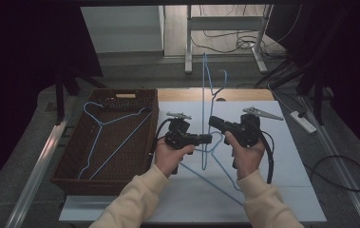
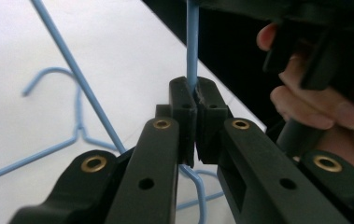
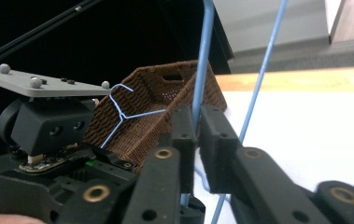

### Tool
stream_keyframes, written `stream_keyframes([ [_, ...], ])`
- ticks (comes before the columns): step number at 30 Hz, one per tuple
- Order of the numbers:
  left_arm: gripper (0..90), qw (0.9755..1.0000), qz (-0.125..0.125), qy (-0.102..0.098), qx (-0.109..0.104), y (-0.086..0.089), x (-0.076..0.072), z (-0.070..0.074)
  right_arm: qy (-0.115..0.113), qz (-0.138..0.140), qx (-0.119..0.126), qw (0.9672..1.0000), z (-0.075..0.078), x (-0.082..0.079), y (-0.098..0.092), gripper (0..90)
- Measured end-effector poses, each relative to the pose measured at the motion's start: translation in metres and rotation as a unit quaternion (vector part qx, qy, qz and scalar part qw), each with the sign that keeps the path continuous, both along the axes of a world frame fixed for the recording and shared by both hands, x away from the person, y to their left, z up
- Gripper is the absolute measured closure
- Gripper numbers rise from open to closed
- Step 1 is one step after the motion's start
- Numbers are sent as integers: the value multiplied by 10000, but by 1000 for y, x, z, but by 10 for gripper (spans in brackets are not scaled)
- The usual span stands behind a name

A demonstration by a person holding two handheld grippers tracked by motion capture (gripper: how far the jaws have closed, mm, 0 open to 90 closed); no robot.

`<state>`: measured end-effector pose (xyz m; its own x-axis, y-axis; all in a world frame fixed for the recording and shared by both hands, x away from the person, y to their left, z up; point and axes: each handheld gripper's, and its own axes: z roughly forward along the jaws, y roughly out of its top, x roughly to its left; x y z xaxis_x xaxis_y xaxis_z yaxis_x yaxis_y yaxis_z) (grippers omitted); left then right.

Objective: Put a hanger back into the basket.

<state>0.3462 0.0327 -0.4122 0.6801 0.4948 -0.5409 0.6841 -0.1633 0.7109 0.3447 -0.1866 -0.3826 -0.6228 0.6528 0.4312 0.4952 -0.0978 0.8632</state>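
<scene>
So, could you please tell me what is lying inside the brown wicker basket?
One blue wire hanger lies inside the wicker basket, its hook toward the far end. Its near wall hides part of the floor, so anything low there cannot be seen.

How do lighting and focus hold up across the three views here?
High view: dim, dark at both sides, the white table the brightest area, the blue hanger thin but legible. Left gripper view: table glare washes out detail; the near tongs are soft. Right gripper view: black upper left, the basket sharp, its own tongs blurred.
</scene>
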Motion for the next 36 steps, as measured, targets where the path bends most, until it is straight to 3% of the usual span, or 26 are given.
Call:
stream_keyframes([
  [7,871,10000,-49,20,40,14,-3,10,-508,110,69,9986,9,-7,-13,594],
  [12,871,9999,-143,70,-16,20,-7,18,-667,193,13,9976,11,-13,-29,513],
  [15,871,9997,-229,1,1,24,-12,29,-691,202,43,9974,11,-16,-38,492],
  [23,871,9990,-426,-63,88,46,-19,52,-534,187,39,9984,1,-20,-66,468],
  [32,871,9973,-638,-97,354,83,-21,56,-238,103,-349,9991,-30,-17,-86,436],
  [36,871,9972,-675,-85,304,102,-20,55,-274,59,-641,9976,-40,-17,-92,392],
])
